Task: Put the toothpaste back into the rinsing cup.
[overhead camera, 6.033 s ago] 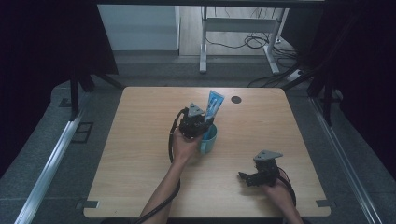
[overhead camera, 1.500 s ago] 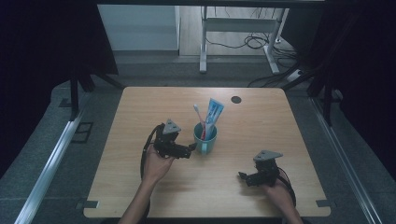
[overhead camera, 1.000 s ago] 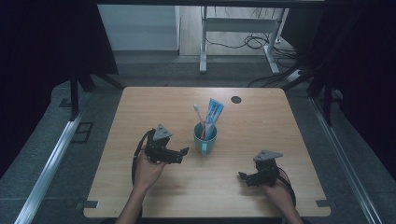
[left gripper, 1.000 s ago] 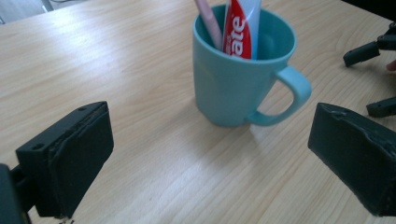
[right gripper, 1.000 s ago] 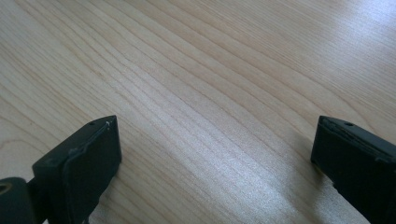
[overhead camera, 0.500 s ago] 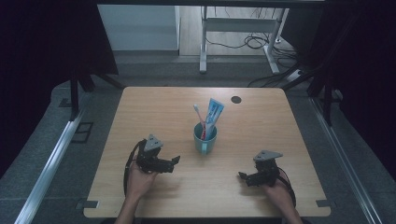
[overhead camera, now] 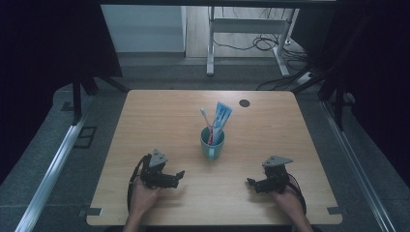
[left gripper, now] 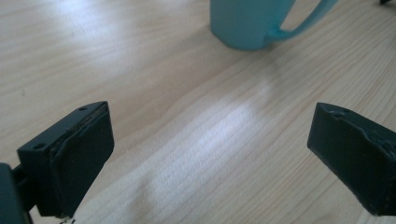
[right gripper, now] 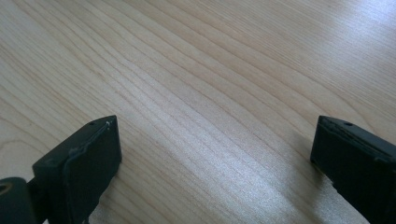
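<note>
wooden counter (overhead camera: 159, 125), light grain, one dark round spot (overhead camera: 244, 103) near the far edge. teal mug (overhead camera: 212, 144) stands upright about mid-counter, handle turned toward the person's side; inside it a toothbrush (overhead camera: 206, 121) with a pale head and a blue-and-white toothpaste tube (overhead camera: 221, 117), both leaning upright out of the rim. left hand-held gripper (overhead camera: 179, 173) rests low on the counter near the front edge, left of the mug and apart from it, pointing right; in the left gripper view its jaws stand wide with bare wood between them, and the mug's base and handle (left gripper: 261, 23) sit ahead at the top of that view. right hand-held gripper (overhead camera: 252, 183) lies near the front edge too, right of the mug and well apart from it, pointing left; its jaws are wide as well, bare counter (right gripper: 210, 93) between them. neither one holds anything. grey three-cornered plate on top of each.
</note>
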{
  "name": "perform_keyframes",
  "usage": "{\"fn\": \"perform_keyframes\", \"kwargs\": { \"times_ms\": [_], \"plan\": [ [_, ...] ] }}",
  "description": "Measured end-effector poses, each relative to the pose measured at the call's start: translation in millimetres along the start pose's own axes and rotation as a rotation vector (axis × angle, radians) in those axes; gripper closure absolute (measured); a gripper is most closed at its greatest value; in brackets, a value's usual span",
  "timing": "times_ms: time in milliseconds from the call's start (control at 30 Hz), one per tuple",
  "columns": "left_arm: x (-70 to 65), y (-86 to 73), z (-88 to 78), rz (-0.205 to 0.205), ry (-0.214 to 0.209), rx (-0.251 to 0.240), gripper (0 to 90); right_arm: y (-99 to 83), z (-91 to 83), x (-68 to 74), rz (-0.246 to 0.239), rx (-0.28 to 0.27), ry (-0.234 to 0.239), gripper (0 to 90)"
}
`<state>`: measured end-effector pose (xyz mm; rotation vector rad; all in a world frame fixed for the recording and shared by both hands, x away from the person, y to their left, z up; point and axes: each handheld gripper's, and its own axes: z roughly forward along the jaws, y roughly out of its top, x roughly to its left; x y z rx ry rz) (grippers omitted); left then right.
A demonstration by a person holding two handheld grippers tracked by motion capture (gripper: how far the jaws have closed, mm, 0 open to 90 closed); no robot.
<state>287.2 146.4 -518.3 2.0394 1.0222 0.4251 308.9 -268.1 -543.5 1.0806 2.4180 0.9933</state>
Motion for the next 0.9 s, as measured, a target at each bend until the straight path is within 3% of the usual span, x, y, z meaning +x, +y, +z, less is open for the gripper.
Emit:
{"fn": "perform_keyframes", "kwargs": {
  "times_ms": [467, 733, 900],
  "plan": [
    [-6.4, -12.9, 12.4, 0.022, 0.011, 0.084, 0.9, 0.0, 0.0, 0.0, 0.0, -0.002, 0.0, 1.4],
    [-5.4, -18.5, 20.1, 0.025, 0.017, 0.159, 1.0, 0.0, 0.1, 0.0, 0.0, -0.002, 0.001, 1.3],
    [-4.8, -18.3, 20.7, 0.021, 0.014, 0.164, 1.2, -0.1, 0.1, 0.0, 0.0, -0.002, 0.001, 1.3]
  ]
}}
